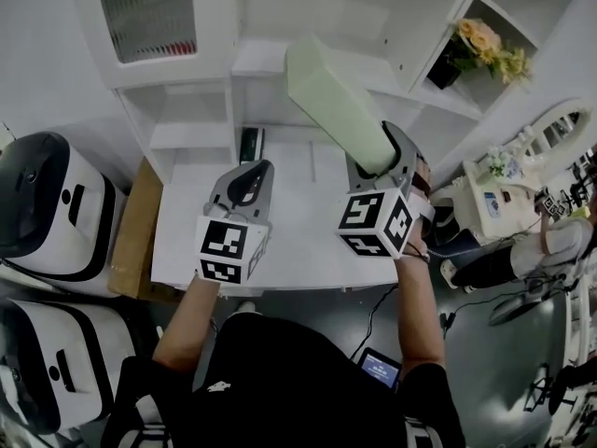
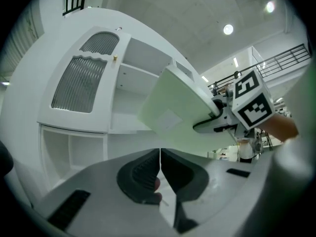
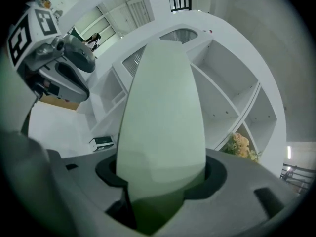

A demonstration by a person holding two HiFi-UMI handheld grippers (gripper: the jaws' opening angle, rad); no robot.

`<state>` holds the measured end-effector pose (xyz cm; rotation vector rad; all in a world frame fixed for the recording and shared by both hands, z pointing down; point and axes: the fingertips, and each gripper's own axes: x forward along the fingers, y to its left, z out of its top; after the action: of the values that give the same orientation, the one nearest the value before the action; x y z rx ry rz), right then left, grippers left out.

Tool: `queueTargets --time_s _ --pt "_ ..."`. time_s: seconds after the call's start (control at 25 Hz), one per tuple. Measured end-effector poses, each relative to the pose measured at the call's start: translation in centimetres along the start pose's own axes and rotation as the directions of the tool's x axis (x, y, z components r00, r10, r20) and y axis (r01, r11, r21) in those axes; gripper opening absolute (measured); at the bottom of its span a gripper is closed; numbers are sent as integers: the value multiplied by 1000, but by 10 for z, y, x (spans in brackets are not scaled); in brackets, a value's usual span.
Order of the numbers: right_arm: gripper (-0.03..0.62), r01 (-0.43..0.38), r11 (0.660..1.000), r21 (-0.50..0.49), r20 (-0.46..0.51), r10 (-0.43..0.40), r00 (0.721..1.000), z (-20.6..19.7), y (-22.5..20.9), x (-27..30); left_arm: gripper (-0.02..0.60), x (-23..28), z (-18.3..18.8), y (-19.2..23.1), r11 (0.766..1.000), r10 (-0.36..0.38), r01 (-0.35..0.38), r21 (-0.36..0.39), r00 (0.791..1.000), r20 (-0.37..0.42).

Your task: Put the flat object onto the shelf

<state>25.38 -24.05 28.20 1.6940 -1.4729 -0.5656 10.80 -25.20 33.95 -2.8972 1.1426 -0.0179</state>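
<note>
**Me:** While my right gripper [image 3: 163, 179] clamps its jaws on the lower end of the flat object [image 3: 163, 117], a pale green board, the rest of the board juts ahead and upward toward the white shelf [image 3: 224, 83].

**Partner:** And your other claw?

**Me:** My left gripper [image 2: 160, 174] has its jaws pressed together and holds nothing. It hovers over the white table [image 1: 303, 222], beside the right one.

**Partner:** So the board is on the shelf?

**Me:** Not yet. It hangs in the air, tilted, with its far end in front of the open compartments. As far as I can tell it touches none of them.

**Partner:** How far along are you, then?

**Me:** I'd judge the pick-up done and the carry well under way. What's left is to steer the board into a compartment, lay it down, spread the jaws and draw back.

**Partner:** Anything in the way?

**Me:** A small dark box [image 1: 250, 144] sits at the back of the table, at the shelf's foot. The flowers [image 1: 485, 45] fill a compartment off to the right, so I'd keep clear of that one.
</note>
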Motion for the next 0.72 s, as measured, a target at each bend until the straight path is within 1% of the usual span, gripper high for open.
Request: queueTargets --time_s 0.2,0.28,0.44,0.72 --pt "273 0 998 -63 -22 -1 1000 4 -1 0 9 -6 -4 -4 1000 25 -25 -1 1000 -6" --pt "272 8 994 -110 -18 -10 1000 9 -2 1 9 -7 -4 -4 999 32 -32 -3 999 -3" --pt "270 25 978 -208 2 -25 1000 20 1 3 9 -10 -5 1 999 53 -53 -10 999 -2" --pt "268 24 949 -315 -1 -26 1000 29 1 4 9 -12 0 0 999 51 -51 -6 999 7"
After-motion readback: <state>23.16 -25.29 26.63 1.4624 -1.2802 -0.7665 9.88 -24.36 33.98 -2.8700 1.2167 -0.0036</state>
